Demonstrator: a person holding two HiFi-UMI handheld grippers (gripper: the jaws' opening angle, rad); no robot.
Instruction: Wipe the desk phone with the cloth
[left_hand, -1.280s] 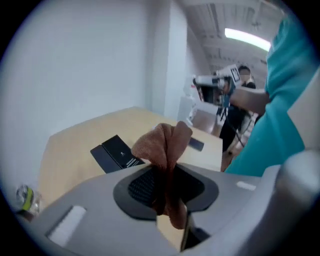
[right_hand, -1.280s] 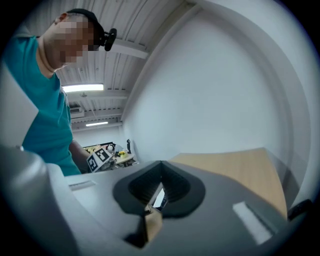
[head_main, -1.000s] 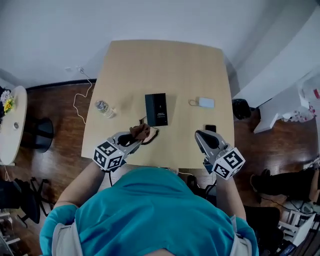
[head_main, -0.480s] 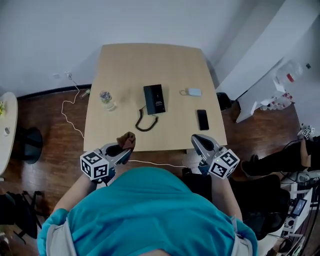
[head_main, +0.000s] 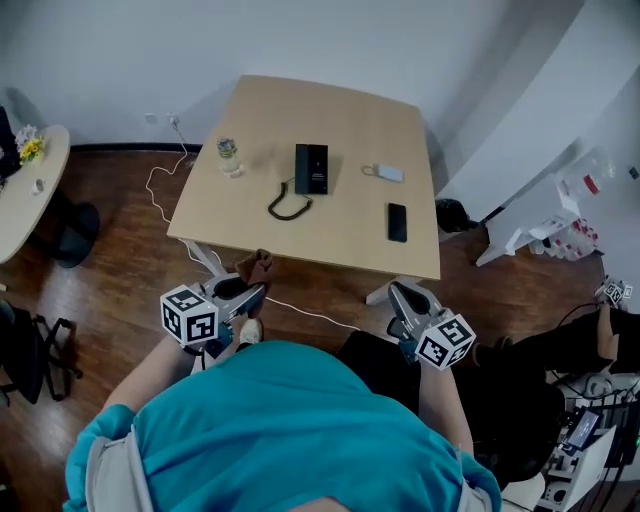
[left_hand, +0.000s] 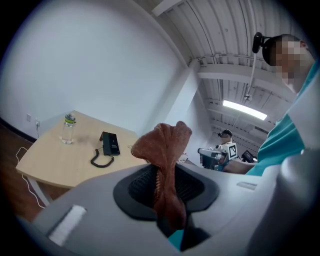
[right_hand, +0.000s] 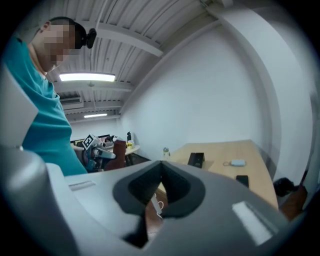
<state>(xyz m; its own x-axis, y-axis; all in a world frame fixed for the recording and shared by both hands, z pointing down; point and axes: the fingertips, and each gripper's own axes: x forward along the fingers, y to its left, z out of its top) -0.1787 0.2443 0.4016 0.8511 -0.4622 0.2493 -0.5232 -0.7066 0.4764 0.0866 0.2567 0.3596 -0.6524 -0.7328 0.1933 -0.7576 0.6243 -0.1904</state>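
Nearest to the camera, the left gripper (head_main: 248, 293) is held in front of the person's teal shirt (head_main: 290, 430), over the wooden floor and not over the table. Its jaws are clenched on the brown cloth (left_hand: 163, 150), which stands up between them in a crumpled bunch. The right gripper (head_main: 399, 296) is at the same height on the other side. Its jaws are pressed together and hold nothing.

A thin white cable (head_main: 300, 312) lies on the floor under the near edge of the table (head_main: 345, 125). On the table, a black mobile phone (head_main: 397, 222) lies near the right edge. Further in is the desk phone (head_main: 311, 168), black and lying flat near the middle, with its coiled cord (head_main: 288, 207) looped toward the near side. It is well apart from both grippers. A water bottle (head_main: 228, 155) stands upright to its left, and a small pale object (head_main: 388, 173) lies to its right.
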